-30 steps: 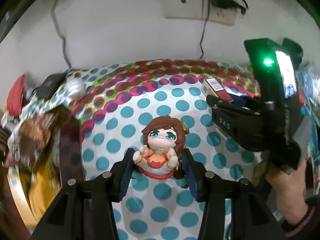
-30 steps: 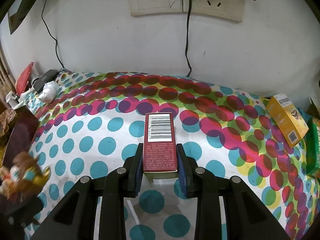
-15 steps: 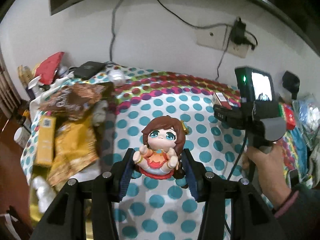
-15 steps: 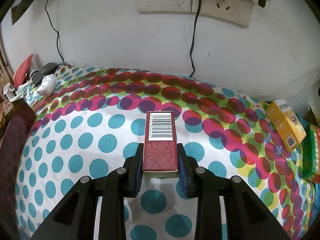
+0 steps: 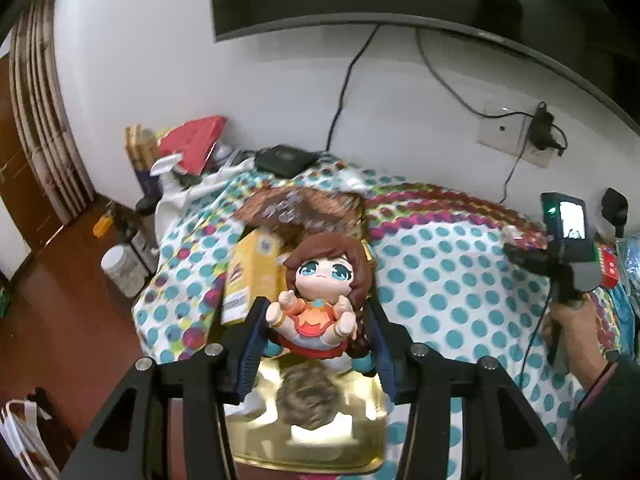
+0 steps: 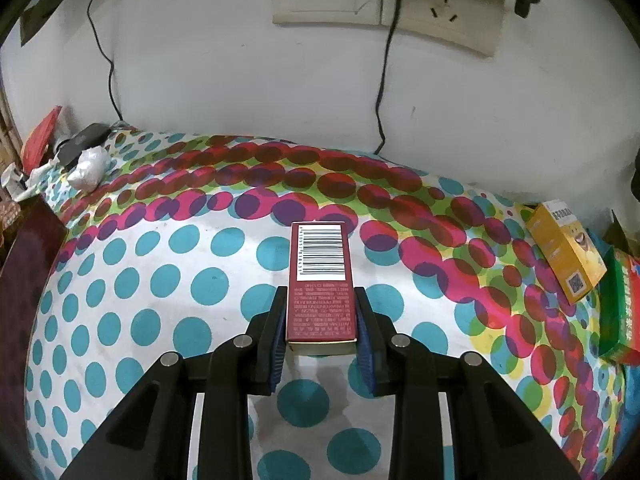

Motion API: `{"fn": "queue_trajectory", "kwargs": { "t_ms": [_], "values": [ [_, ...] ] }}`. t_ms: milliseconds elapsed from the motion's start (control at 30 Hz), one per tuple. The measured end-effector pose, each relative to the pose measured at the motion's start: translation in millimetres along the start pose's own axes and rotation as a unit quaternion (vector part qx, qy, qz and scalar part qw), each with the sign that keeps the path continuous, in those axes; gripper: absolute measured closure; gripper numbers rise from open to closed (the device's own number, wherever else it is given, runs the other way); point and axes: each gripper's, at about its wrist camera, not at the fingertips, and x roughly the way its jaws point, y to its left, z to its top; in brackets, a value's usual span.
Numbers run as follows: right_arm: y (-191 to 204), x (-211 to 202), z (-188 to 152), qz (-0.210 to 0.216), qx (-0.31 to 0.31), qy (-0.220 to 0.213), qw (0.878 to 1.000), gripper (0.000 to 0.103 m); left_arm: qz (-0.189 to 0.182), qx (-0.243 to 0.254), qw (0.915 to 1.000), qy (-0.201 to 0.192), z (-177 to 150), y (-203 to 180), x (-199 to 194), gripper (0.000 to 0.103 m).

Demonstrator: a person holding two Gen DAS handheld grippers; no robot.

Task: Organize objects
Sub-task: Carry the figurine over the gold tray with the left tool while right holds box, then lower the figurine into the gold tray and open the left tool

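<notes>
Left gripper (image 5: 316, 336) is clamped on a doll (image 5: 322, 292) with brown hair and an orange dress, held above a shiny gold tray (image 5: 320, 436) at the left edge of the dotted tablecloth (image 5: 448, 292). A yellow box (image 5: 252, 276) lies just behind the tray. Right gripper (image 6: 320, 328) is closed on a red box (image 6: 322, 284) with a barcode facing up, held over the tablecloth (image 6: 160, 280). An orange box (image 6: 564, 248) and a green box (image 6: 620, 312) lie at the far right.
</notes>
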Motion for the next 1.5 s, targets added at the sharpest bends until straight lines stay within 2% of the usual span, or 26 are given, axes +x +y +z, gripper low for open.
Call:
{"fn": "queue_trajectory", "kwargs": {
  "t_ms": [333, 867, 1267, 1367, 1500],
  "values": [
    [8, 0, 0, -0.016, -0.010, -0.001, 1.000, 0.074, 0.007, -0.022, 0.9989, 0.040, -22, 36, 15, 0.055],
    [14, 2, 0, -0.021, -0.010, -0.001, 1.000, 0.074, 0.032, -0.033, 0.9951, 0.087, -40, 47, 53, 0.055],
    [18, 3, 0, -0.023, -0.009, -0.001, 1.000, 0.074, 0.043, -0.024, 0.9944, 0.093, -42, 47, 59, 0.054],
    [19, 3, 0, -0.024, -0.009, -0.001, 1.000, 0.074, 0.038, -0.028, 0.9943, 0.095, -42, 49, 59, 0.054],
    [20, 4, 0, -0.025, -0.009, -0.001, 1.000, 0.073, 0.011, -0.048, 0.9943, 0.094, -42, 54, 57, 0.054]
  ]
}}
